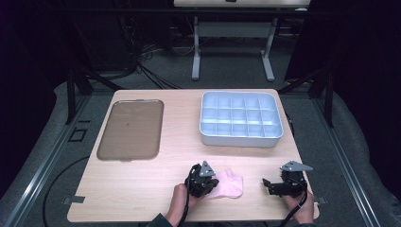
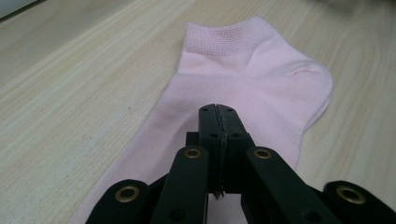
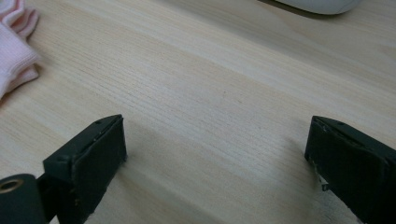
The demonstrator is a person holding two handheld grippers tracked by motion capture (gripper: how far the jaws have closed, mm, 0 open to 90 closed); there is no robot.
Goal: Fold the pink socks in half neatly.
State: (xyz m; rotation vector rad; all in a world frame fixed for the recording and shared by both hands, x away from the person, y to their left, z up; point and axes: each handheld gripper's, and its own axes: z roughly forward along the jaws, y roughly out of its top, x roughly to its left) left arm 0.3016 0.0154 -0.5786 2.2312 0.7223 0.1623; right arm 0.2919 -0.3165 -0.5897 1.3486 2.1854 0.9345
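Observation:
A pale pink ankle sock lies flat on the wooden table near its front edge, cuff end away from my left gripper. In the left gripper view the sock stretches out under the left gripper, whose jaws are pressed together just over the fabric; no cloth shows between them. My right gripper rests at the front right, apart from the sock, with its jaws wide open over bare wood. A bit of the sock shows at that view's left edge.
A flat brown tray lies at the table's left. A light blue box divided into several compartments stands at the back right; its rim shows ahead of the right gripper. The table's front edge is close behind both hands.

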